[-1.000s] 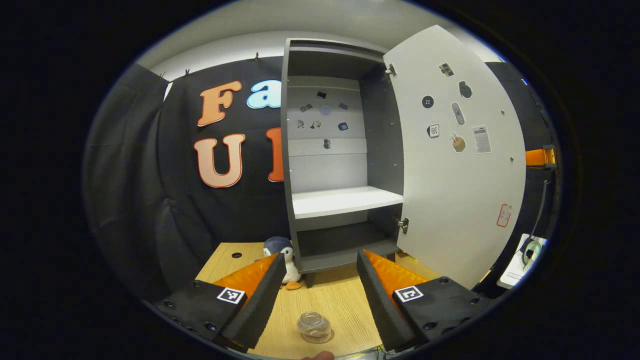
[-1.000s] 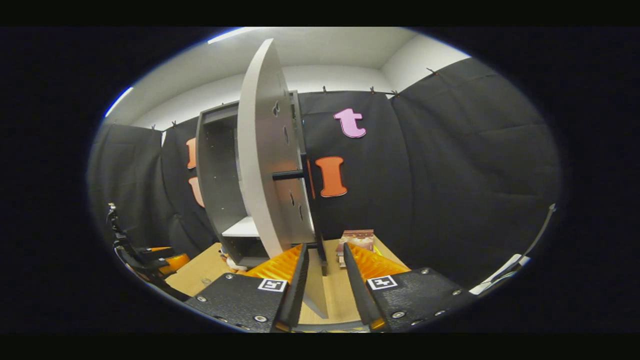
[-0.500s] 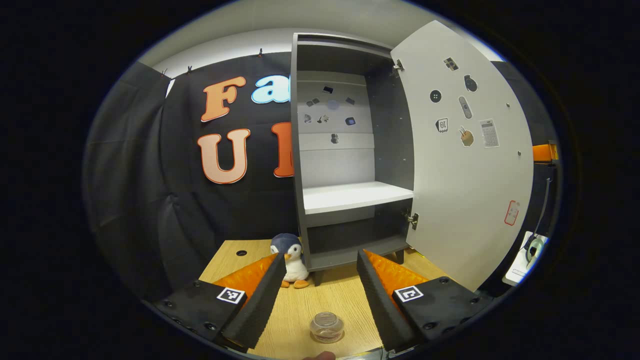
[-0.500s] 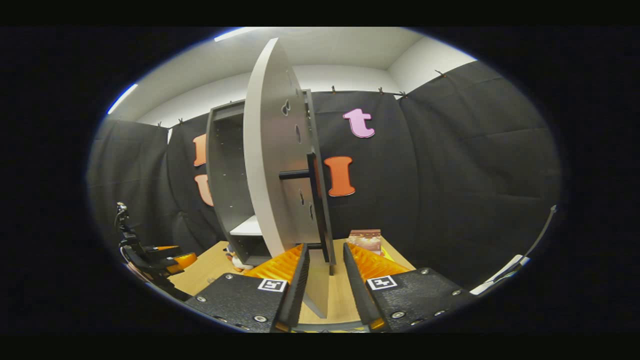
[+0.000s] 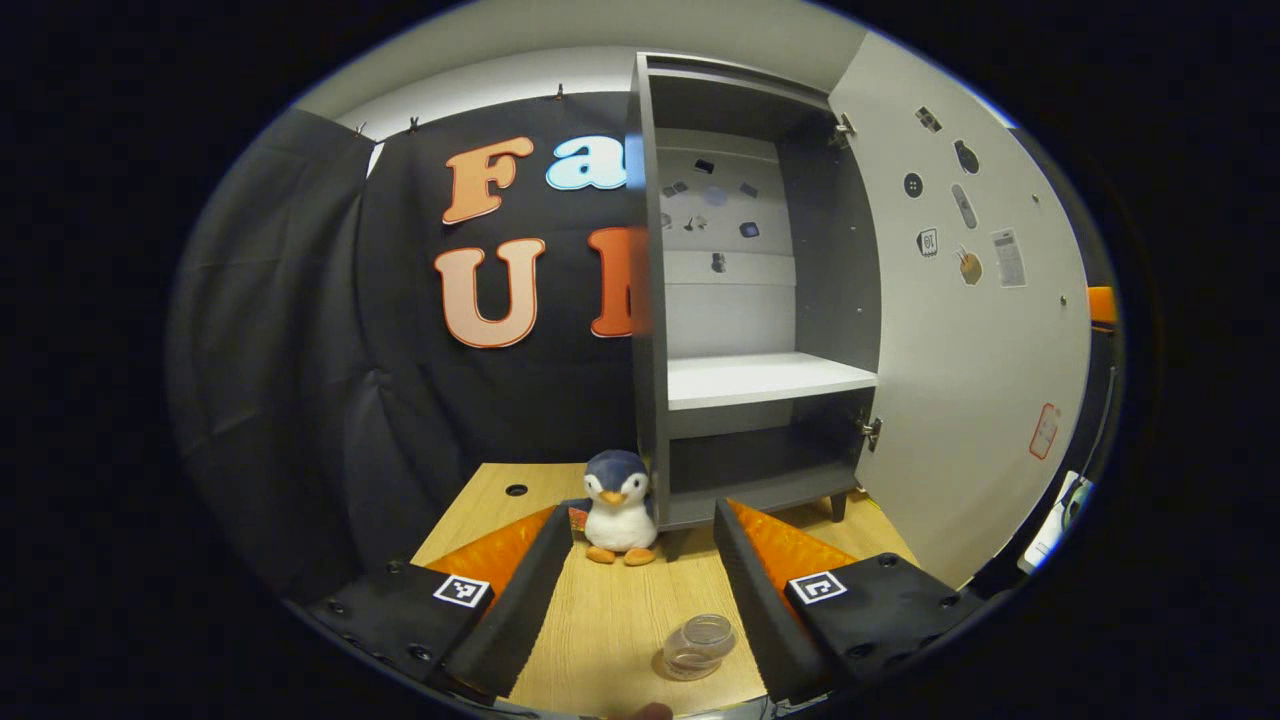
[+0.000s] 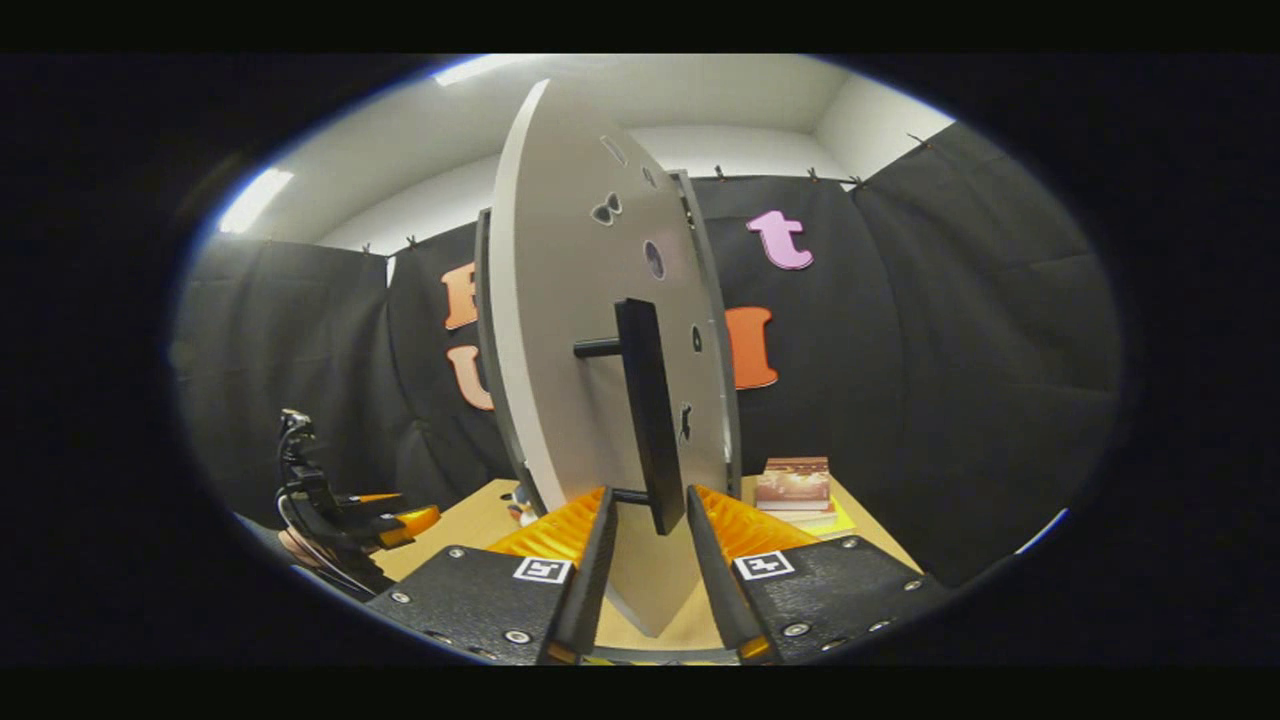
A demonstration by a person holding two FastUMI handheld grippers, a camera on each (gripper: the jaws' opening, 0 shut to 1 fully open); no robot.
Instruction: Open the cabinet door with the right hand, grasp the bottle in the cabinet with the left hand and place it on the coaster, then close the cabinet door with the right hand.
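Parted tongs (image 5: 640,590) over bottle (image 5: 698,647), open cabinet (image 5: 745,300) beyond.

Staged recording booth: black cloth walls clipped up behind grey cabinet (image 5: 740,300), wooden counter (image 5: 610,620) beneath it, plush penguin (image 5: 620,507) beside.

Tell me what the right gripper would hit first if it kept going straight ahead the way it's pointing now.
Most likely the cabinet door: its lower edge sits between the right gripper fingers, with the black handle just ahead. Depth is hard to judge, so the handle could come first.
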